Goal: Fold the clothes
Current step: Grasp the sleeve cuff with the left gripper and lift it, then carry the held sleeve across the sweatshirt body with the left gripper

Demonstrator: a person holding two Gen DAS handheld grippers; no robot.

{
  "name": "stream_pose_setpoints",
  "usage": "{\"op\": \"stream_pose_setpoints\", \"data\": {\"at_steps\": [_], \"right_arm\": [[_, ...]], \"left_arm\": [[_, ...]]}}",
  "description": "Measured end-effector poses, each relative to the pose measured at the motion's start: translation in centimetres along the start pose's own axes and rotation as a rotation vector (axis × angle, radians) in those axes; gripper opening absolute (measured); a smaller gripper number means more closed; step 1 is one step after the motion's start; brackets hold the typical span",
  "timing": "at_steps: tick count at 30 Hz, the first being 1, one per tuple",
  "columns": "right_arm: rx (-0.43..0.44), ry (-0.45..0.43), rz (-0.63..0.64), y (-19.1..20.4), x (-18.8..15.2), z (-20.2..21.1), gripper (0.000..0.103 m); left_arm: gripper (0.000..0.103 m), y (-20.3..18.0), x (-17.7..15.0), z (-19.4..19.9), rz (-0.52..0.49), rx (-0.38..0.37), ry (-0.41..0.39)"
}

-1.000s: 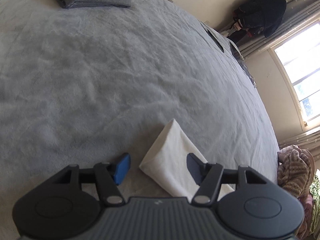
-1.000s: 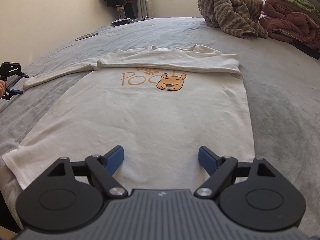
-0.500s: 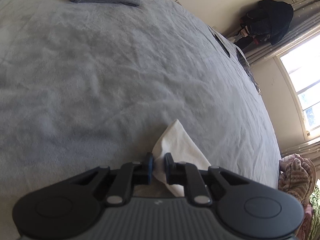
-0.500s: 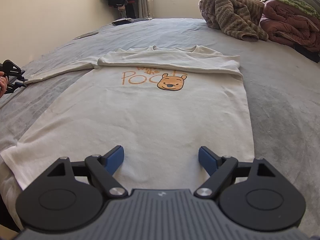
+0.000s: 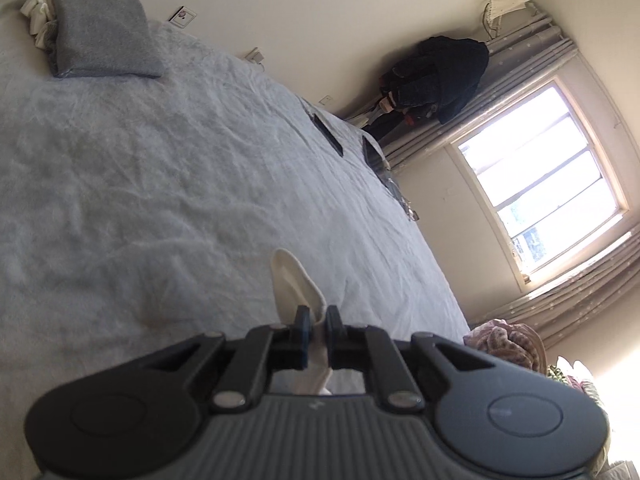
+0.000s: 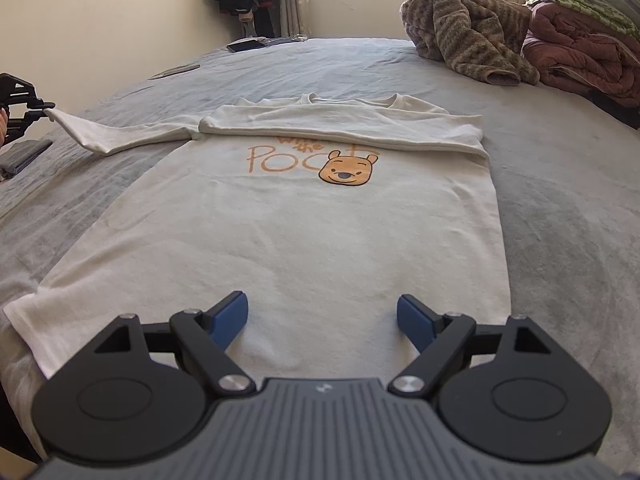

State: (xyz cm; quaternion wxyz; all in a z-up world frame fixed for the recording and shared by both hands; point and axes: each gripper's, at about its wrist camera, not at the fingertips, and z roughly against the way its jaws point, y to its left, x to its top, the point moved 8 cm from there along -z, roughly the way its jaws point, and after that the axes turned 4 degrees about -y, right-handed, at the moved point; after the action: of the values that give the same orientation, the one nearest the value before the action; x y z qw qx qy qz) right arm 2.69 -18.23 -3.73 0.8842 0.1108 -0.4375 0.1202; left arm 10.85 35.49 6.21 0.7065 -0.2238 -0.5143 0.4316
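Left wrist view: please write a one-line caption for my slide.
Left gripper shut on the cream sleeve cuff, raised above the grey bedspread.

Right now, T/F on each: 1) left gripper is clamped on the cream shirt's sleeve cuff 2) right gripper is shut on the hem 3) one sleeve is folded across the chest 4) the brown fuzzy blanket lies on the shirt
1) The left gripper pinches the cream shirt's sleeve cuff: true.
2) False: the right gripper is open above the cream bear-print shirt, holding nothing.
3) True.
4) False: the brown fuzzy blanket lies beyond the collar, apart from the shirt.
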Motion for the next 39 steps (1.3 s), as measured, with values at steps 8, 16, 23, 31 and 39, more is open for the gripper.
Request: {"op": "stream_pose_setpoints", "data": {"at_steps": [8, 16, 23, 31, 39], "right_arm": [[0.021, -0.009, -0.07, -0.3, 0.5, 0.0, 0.085], [0.037, -0.011, -0.138, -1.1, 0.7, 0.2, 0.085], [0.07, -0.005, -0.184, -1.2, 0.6, 0.3, 0.085], [0.215, -0.005, -0.335, -0.3, 1.2, 0.1, 0.086], [0.372, -0.008, -0.567, 0.9, 3.3, -1.8, 0.086]], "left_arm": [[0.007, -8.6, -6.7, 2.4, -0.168, -0.269, 0.082], [0.007, -12.6, -16.5, 3.3, -0.345, -0.399, 0.247], [0.008, -11.8, -23.9, 2.8, -0.495, -0.404, 0.431], [0.008, -12.0, -24.3, 3.4, -0.478, -0.466, 0.491], [0.008, -10.5, -23.8, 2.0, -0.457, -0.375, 0.496]]}}
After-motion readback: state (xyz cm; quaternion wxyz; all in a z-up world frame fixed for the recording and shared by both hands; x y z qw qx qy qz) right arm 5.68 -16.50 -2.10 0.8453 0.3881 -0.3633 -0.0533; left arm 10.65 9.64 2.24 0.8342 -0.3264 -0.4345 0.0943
